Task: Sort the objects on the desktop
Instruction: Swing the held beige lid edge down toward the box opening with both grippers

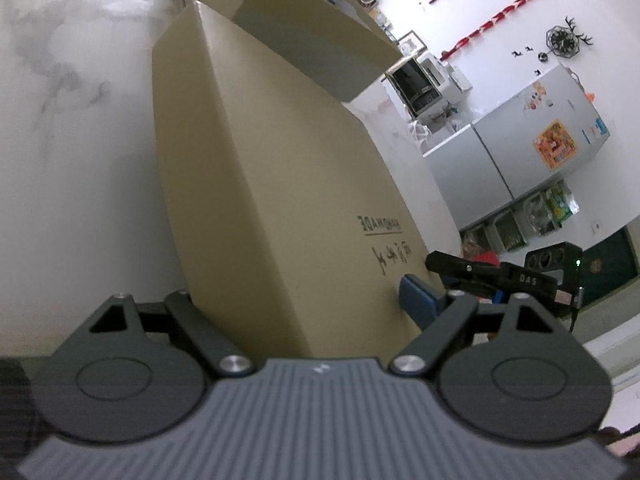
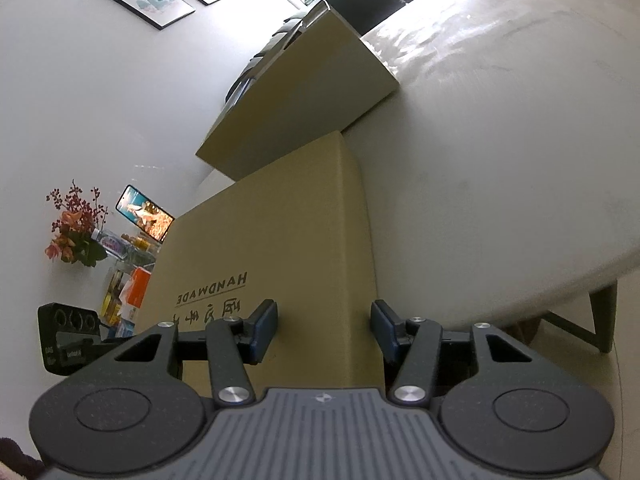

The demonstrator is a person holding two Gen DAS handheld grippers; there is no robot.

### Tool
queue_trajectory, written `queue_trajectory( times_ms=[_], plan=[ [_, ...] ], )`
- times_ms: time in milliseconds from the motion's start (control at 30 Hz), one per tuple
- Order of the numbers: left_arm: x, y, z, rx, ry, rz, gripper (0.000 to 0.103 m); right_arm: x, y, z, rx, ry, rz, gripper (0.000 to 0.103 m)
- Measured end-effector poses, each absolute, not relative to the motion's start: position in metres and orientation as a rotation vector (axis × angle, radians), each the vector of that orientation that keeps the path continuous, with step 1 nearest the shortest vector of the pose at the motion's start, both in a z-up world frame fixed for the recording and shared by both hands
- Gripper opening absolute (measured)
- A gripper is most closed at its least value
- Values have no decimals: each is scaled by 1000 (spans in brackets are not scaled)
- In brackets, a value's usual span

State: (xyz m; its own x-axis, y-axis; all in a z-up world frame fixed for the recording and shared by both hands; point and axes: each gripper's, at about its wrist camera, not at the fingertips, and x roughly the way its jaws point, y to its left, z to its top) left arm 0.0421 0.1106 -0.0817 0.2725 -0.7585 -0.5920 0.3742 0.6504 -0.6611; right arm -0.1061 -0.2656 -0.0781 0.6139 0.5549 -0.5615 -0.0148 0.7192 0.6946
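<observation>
Evidently the stiff, light-looking box (image 2: 280, 272) is straddled edgewise by both claws, left claw (image 1: 304, 312) and right claw (image 2: 324, 332), spread wide.

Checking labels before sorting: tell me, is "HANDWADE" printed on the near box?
Yes, the near box shows HANDWADE printed on its top face.
</observation>
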Motion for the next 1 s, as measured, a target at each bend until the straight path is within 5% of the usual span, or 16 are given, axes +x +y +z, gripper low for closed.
queue_trajectory(
  times_ms=[1000],
  plan=[
    [31, 138, -126, -589, 1143, -914, 87, -118, -266, -121, 947, 899, 617, 66]
  ],
)
